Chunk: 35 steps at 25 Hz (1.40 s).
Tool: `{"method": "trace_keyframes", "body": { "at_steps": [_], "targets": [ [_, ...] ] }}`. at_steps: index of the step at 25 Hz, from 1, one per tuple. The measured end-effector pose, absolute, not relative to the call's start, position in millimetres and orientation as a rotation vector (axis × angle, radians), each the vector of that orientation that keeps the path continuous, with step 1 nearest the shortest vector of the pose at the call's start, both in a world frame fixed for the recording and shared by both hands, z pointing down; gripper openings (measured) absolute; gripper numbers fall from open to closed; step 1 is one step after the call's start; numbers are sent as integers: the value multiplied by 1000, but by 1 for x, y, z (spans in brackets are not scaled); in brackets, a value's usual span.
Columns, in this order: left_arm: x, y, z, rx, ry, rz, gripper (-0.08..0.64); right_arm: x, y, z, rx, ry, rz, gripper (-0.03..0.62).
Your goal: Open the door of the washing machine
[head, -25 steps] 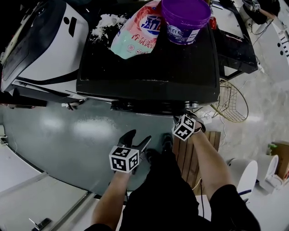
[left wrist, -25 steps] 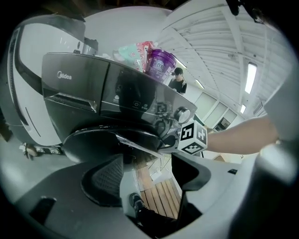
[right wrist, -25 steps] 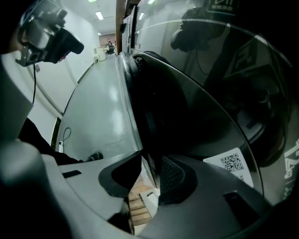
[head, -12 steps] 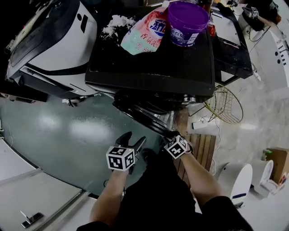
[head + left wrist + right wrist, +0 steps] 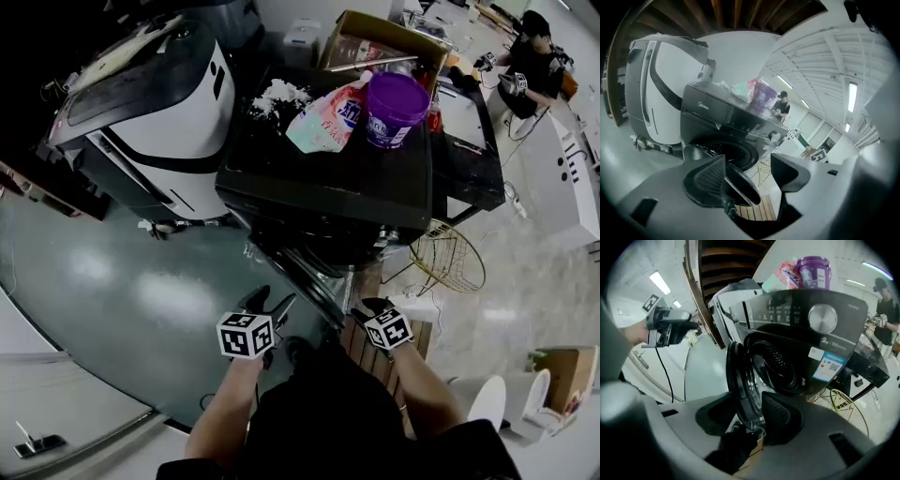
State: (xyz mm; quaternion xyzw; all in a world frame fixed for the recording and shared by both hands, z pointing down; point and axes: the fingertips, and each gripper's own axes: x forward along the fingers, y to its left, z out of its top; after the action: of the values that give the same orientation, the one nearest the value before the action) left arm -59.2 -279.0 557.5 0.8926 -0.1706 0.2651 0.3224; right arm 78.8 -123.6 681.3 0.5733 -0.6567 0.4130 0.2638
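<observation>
The head view looks steeply down from above the person onto the washer (image 5: 328,178) top, the floor, the left gripper (image 5: 270,302) and the right gripper (image 5: 367,307). The left gripper view sits low, left of the washer and well off it, facing up across its front. The right gripper view sits close to that front, with the door (image 5: 743,385) edge between its jaws. All three share the washer and the tub (image 5: 397,108) on top (also a bystander (image 5: 536,52) beyond). The right gripper view also catches the left gripper.
</observation>
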Motion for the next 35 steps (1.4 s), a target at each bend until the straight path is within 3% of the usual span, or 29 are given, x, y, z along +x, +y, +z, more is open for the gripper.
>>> {"method": "trace_keyframes", "body": {
  "at_steps": [15,35],
  "targets": [
    [-59,-299,484,2468,-575,639,316,109,-200,537,1696,-2160,904,91],
    [-78,-382,403,2697,-588,510,316,88,-286,374,1871,-2335,514,42]
  ]
}}
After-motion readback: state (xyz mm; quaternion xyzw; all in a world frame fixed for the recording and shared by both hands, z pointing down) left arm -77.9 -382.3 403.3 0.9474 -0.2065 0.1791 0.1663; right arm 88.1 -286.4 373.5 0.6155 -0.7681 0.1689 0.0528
